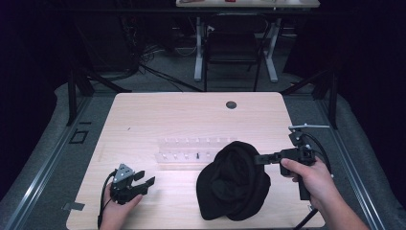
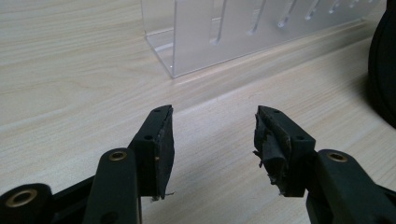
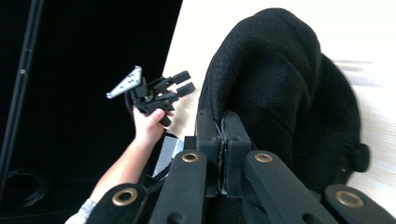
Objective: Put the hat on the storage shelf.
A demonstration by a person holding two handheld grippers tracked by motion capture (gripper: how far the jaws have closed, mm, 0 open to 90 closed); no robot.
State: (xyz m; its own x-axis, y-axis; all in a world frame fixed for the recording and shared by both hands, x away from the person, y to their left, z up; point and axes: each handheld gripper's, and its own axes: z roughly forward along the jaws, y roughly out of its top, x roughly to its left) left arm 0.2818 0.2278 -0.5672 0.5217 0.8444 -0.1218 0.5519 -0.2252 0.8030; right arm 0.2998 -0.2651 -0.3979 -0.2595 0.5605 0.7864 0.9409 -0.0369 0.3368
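Black left gripper [image 1: 143, 183], brass-ringed screw holes, grey three-cornered top plate.

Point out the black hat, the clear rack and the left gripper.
black hat [image 1: 234, 182], high view, middle of the crown.
clear rack [image 2: 196, 42], left gripper view, near end wall.
left gripper [image 1: 143, 181], high view, between its fingertips.

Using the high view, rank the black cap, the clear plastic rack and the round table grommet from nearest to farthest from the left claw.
From the left claw:
1. Clear plastic rack, up and to its right, mid-table.
2. Black cap, farther right, pinched by the right claw.
3. Round table grommet, near the table's far edge.
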